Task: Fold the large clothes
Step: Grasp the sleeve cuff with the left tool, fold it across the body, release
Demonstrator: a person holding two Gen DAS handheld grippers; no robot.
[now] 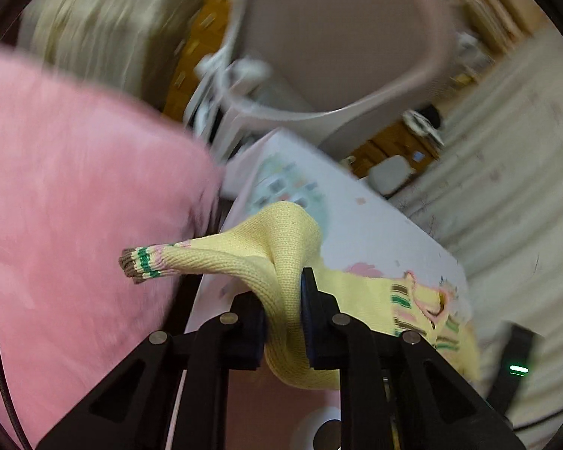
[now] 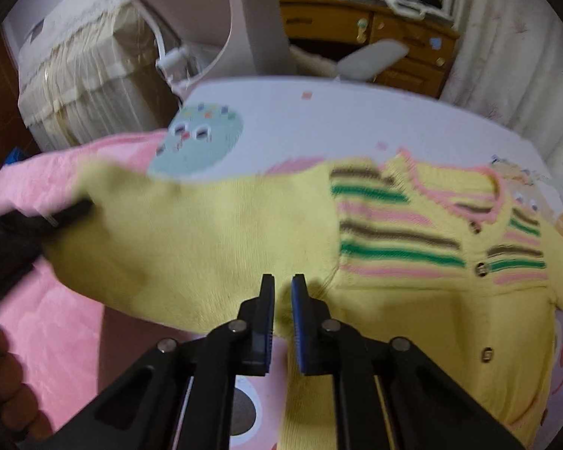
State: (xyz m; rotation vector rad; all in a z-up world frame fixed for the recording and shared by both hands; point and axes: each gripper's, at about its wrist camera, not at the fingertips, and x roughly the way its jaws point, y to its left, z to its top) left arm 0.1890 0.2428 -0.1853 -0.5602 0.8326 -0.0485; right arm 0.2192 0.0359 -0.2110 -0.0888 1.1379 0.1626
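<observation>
A yellow knit cardigan [image 2: 214, 240] with green, pink and brown stripes and a buttoned front lies spread on a printed white sheet [image 2: 319, 112]. My left gripper [image 1: 283, 300] is shut on one sleeve [image 1: 277, 247], which is lifted and bunched. The striped cuff [image 1: 139, 266] sticks out to the left. In the right wrist view that gripper is a blurred black shape [image 2: 67, 212] at the sleeve's far left end. My right gripper [image 2: 283, 292] points down at the cardigan's near edge by the armpit. Its jaws stand nearly together, pinching a ridge of yellow knit.
A fluffy pink blanket [image 1: 75, 187] lies to the left, partly under the sleeve. Behind the sheet stand a pale chair [image 2: 251, 18], a cream cloth-covered unit [image 2: 82, 67] and a wooden desk [image 2: 394, 45]. A pale curtain [image 1: 506, 150] hangs at the right.
</observation>
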